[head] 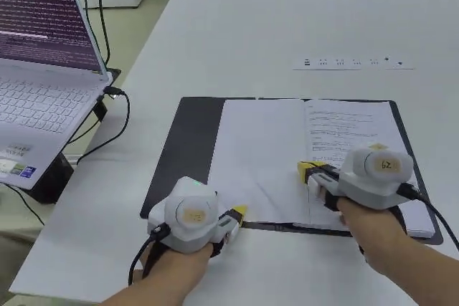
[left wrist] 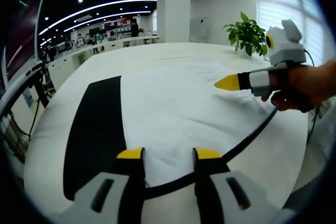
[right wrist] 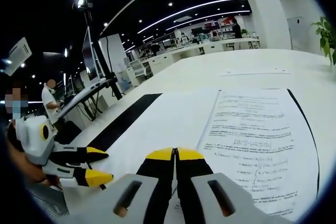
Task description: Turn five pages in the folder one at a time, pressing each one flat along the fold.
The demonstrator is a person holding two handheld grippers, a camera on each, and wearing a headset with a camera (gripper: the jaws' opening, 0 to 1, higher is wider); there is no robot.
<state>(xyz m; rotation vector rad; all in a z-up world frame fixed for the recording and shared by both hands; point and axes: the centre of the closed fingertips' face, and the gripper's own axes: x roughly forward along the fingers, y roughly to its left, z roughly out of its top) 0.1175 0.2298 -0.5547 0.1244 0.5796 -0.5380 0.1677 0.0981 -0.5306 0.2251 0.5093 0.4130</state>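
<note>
Folder (head: 188, 145) lies open on the table (head: 287, 26), its fold (head: 305, 134) running near to far. Right gripper (head: 310, 172), jaws clenched on nothing, sits at the fold's near end. Left gripper (head: 238, 212), jaws released, is at the folder's near edge, left of the fold.

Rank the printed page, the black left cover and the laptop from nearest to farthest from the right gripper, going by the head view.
1. Printed page, at the right gripper itself.
2. Black left cover, to its left.
3. Laptop, far left.
</note>
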